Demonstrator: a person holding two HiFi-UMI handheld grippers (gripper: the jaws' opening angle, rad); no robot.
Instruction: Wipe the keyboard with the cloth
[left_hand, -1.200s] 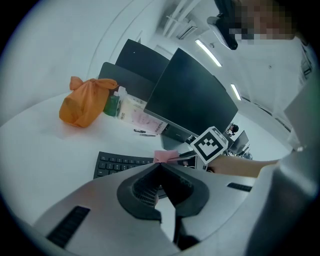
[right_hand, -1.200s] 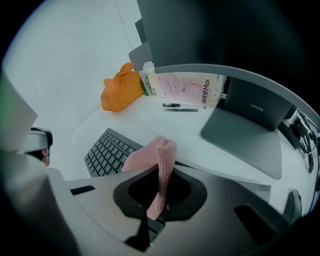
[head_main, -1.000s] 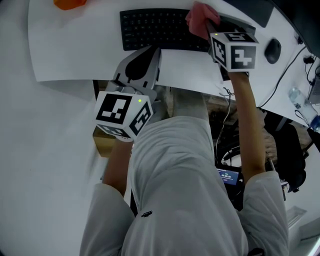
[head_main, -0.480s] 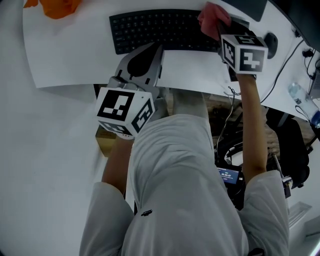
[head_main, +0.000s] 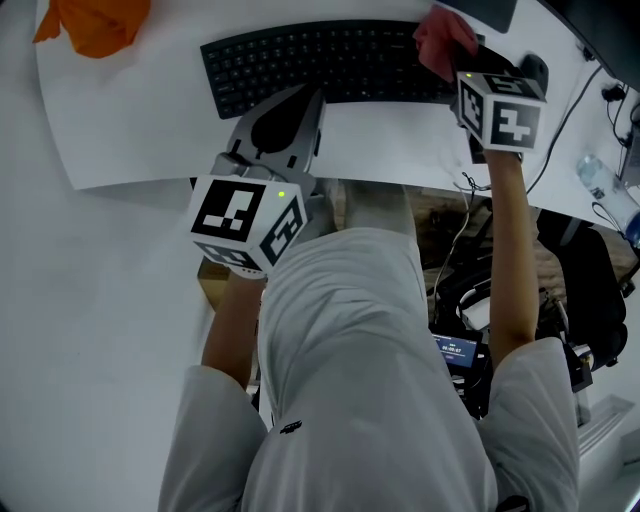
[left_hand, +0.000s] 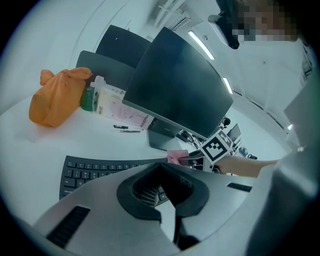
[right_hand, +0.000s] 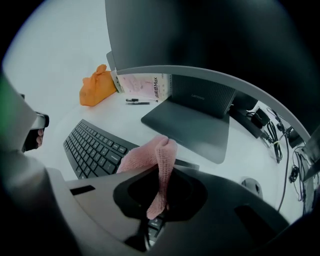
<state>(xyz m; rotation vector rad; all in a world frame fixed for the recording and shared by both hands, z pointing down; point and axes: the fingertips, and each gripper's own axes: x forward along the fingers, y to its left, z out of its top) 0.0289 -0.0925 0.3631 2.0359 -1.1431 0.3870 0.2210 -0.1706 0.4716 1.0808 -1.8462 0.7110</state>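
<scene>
A black keyboard (head_main: 300, 60) lies across a white mat (head_main: 130, 120) on the desk. My right gripper (head_main: 455, 55) is over the keyboard's right end, shut on a pink cloth (head_main: 443, 38). In the right gripper view the cloth (right_hand: 150, 160) bulges out from between the jaws and hangs over the keys (right_hand: 92, 147). My left gripper (head_main: 290, 110) sits at the keyboard's front edge near the middle, shut with nothing in it. From the left gripper view the keyboard (left_hand: 95, 170) lies just past the jaws, with the cloth (left_hand: 176, 156) beyond it.
A dark monitor (left_hand: 175, 90) on a flat stand (right_hand: 192, 127) is behind the keyboard. An orange bag (head_main: 95, 25) lies far left, beside a green bottle (left_hand: 89, 97) and a pink-white packet (left_hand: 120, 107). A mouse (head_main: 537, 68) and cables lie at the right.
My right gripper has carried the cloth rightwards along the keyboard to its right end. The left gripper has stayed by the front edge.
</scene>
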